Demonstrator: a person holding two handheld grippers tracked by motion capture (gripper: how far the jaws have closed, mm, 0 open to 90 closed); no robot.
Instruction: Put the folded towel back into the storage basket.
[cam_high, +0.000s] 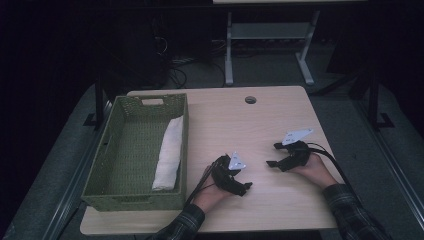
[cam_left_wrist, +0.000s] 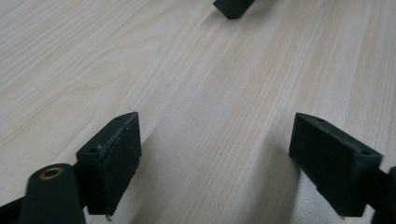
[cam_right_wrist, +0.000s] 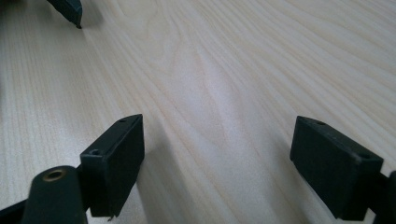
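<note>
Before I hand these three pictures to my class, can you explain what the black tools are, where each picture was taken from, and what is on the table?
No machine works here: a person holds a hand tool in each hand. The high view looks down on the wooden table. There the left tongs and the right tongs rest low over bare wood, facing each other. The other two pictures come from cameras riding on the tools, each looking along its own two black jaws. In both, the jaws stand wide apart with only table between them, so nothing is held. At the table's left stands a green woven basket, and a rolled white cloth lies inside along its right wall.
</note>
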